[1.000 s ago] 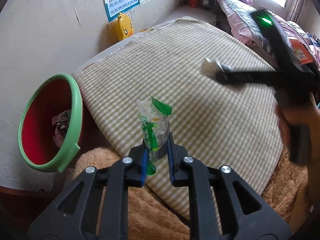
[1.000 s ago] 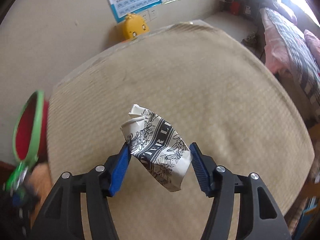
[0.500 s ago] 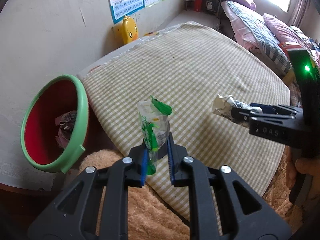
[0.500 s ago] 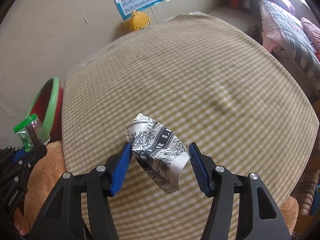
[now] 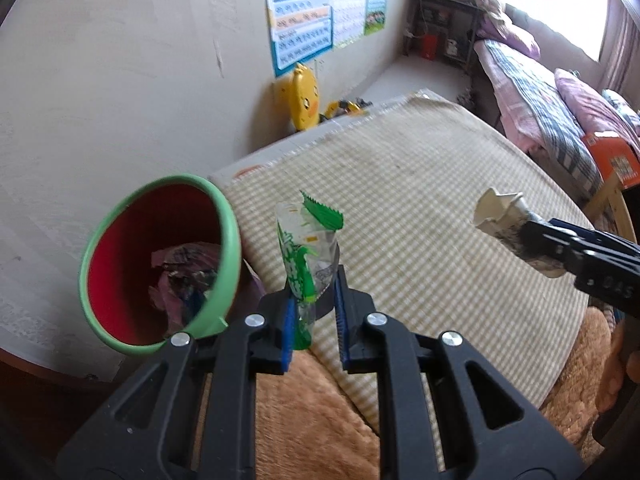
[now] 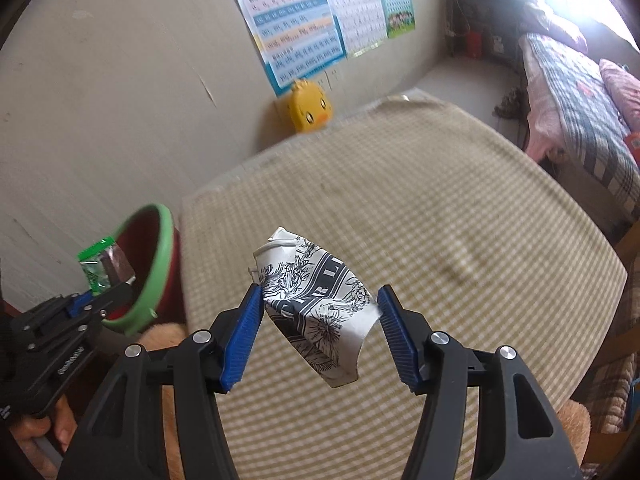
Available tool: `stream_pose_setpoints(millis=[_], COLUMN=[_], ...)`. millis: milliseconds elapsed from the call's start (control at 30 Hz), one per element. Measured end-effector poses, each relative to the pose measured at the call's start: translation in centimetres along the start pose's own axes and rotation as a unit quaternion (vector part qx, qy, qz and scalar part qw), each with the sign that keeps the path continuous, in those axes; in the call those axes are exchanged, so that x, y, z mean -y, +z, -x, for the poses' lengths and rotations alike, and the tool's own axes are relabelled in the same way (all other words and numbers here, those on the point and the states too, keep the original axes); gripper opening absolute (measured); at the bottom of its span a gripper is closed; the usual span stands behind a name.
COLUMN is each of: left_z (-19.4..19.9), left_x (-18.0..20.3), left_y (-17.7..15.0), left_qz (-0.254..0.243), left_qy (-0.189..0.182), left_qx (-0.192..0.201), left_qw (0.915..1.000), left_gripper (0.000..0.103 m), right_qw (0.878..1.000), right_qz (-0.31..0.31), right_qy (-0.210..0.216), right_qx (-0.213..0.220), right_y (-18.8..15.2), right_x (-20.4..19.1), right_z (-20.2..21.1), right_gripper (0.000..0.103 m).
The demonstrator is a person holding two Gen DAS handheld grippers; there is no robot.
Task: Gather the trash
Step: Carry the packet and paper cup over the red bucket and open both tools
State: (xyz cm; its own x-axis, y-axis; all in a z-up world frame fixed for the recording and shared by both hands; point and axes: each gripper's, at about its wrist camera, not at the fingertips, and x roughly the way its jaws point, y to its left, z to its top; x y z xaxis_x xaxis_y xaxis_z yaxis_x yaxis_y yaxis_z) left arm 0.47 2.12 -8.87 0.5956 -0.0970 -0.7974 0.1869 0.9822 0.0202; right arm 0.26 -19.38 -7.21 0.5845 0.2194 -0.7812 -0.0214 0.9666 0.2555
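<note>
— Checked cloth [image 6: 420,208] covers the table, bin [image 5: 224,240] at its left edge. What's held?
— Left gripper [image 5: 314,312] is clamped on a green wrapper [image 5: 306,256] beside the bin's rim. Right gripper [image 6: 320,320] pinches a crushed cup [image 6: 316,304] above the cloth.

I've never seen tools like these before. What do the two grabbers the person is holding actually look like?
Each hand-held gripper is black plastic: the left and right have two angular fingers with triangular cut-outs, silver screws at the joints and ribbed blue pads. The side of each body bears small raised lettering, too small to read. No cables show.
</note>
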Motion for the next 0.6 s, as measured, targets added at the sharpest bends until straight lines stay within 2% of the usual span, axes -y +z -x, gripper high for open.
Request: stream_pose_setpoints(millis=[600], left_z=[0.7], left_x=[-7.4], left_y=[0.7], left_qz=[0.085], left_qy=[0.030], left_qx=[0.026], left_qw=[0.9955], left_gripper=[0.015], right_qw=[0.996], right_qz=[0.069], right_qy=[0.051], right_qx=[0.026], right_y=[4.1], right_x=[-8.9], right_z=[-0.7], right_gripper=[0.057])
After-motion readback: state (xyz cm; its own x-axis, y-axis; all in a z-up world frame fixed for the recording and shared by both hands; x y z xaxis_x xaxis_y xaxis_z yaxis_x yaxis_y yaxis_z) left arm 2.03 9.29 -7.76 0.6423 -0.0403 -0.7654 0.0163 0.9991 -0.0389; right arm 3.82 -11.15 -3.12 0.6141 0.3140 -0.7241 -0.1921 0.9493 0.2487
